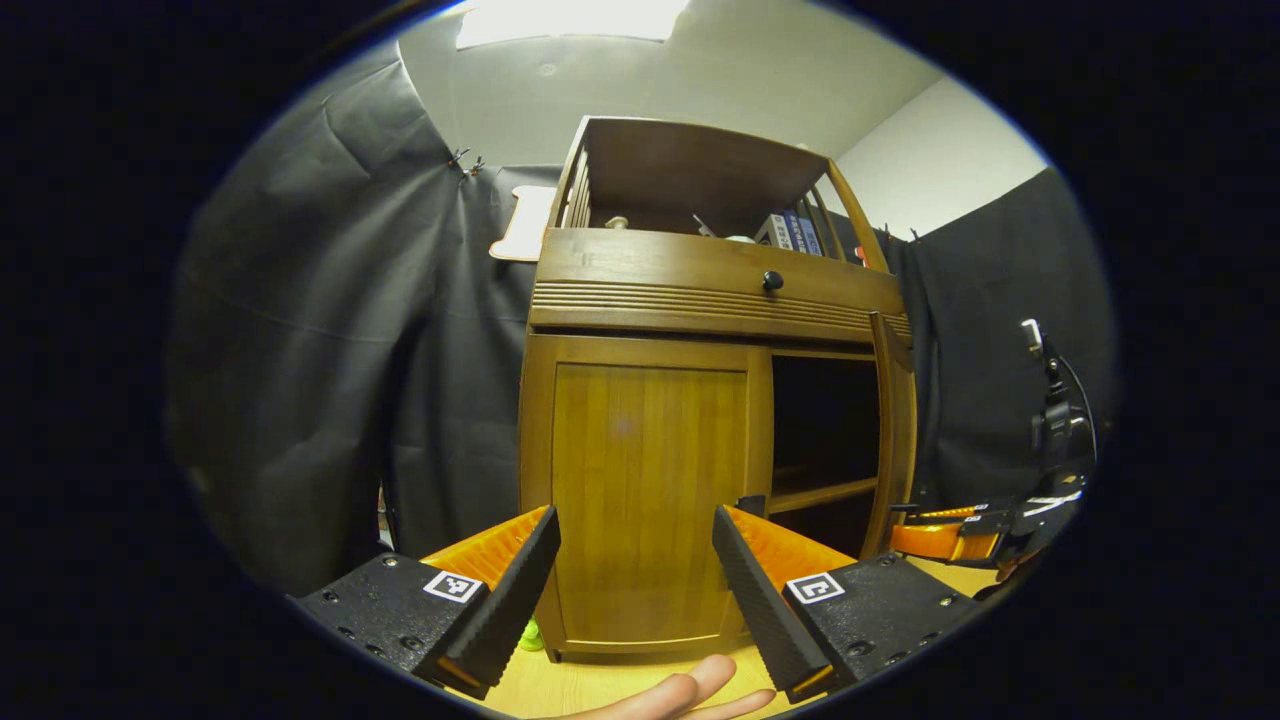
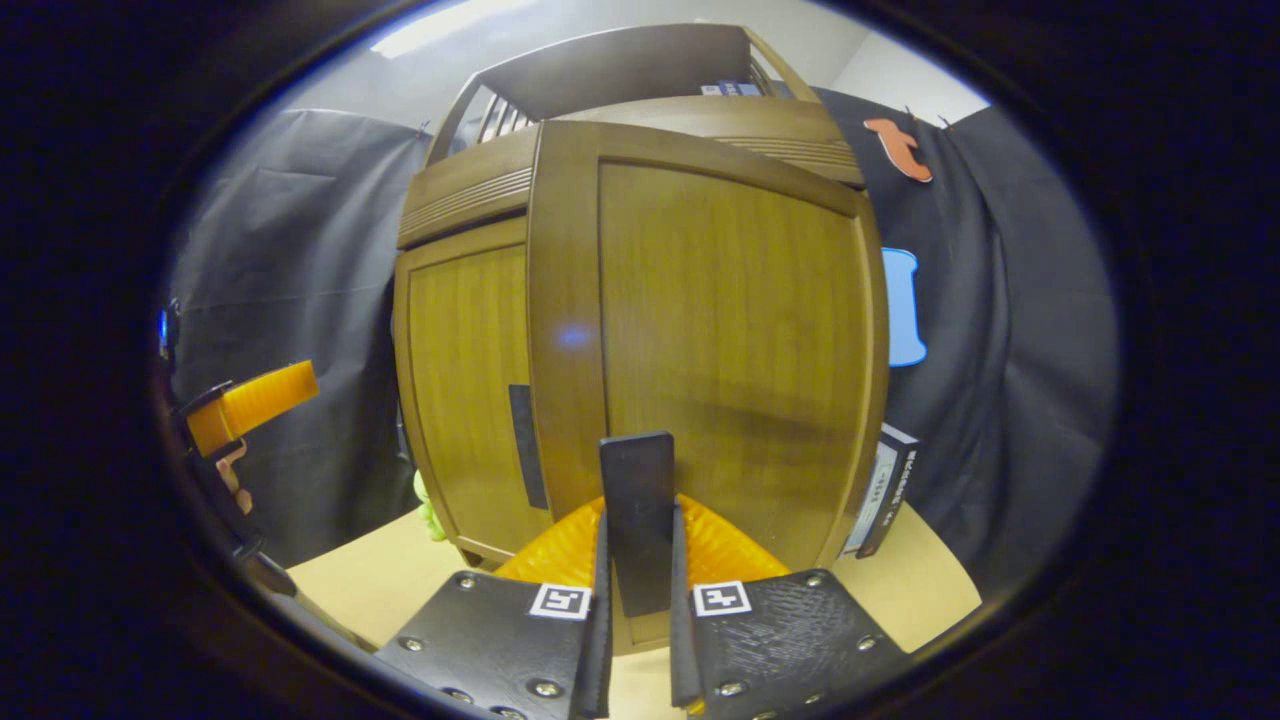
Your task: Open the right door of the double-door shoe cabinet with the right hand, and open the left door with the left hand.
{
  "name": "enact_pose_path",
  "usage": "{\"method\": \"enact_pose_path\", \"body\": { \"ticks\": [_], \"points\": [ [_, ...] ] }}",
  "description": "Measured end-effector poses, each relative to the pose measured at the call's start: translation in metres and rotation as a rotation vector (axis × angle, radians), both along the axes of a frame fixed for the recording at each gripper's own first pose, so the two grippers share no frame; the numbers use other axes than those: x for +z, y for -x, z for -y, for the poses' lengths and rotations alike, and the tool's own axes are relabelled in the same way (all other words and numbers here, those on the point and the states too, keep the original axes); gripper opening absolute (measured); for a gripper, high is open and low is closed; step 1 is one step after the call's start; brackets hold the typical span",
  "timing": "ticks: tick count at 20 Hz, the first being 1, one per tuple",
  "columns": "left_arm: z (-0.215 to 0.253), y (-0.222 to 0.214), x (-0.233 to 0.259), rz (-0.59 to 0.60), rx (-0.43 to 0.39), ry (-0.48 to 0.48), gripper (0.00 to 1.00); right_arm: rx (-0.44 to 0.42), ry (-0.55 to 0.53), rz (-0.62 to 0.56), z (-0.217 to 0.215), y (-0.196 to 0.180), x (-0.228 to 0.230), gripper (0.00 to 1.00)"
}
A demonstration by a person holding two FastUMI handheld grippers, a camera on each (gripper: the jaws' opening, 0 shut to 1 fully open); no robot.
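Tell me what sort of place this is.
Probably a staged recording booth, not a home: black cloth hangs as walls behind a wooden shoe cabinet that stands on a light tabletop, with books on its open shelf.

Wooden shoe cabinet [image 1: 715, 290] — left door [image 1: 645, 490] closed, right door [image 2: 730, 350] swung open.

I can read no text, square coded markers [image 1: 452, 586] on my gripper bodies carry no words, print on boxes atop the shoe cabinet [image 1: 790, 232] too small
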State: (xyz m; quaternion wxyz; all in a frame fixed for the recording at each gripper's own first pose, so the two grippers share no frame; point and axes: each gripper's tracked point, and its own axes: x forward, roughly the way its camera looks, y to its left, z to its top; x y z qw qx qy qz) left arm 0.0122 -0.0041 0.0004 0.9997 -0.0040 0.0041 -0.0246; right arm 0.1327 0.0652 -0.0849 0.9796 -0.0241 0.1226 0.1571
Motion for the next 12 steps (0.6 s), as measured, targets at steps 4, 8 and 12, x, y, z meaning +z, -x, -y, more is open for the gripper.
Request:
{"method": "enact_pose_path", "body": {
  "ticks": [4,8,12],
  "points": [
    [0.016,0.006,0.001,0.007,-0.036,0.004,0.90,-0.027,0.020,0.005,0.022,0.017,0.004,0.23],
    [0.021,0.009,0.005,0.023,-0.038,0.018,0.90,-0.045,0.035,0.009,0.038,0.030,0.009,0.23],
    [0.015,0.009,0.008,0.035,-0.020,0.022,0.95,-0.076,0.067,0.021,0.055,0.035,0.011,0.23]
  ]
}}
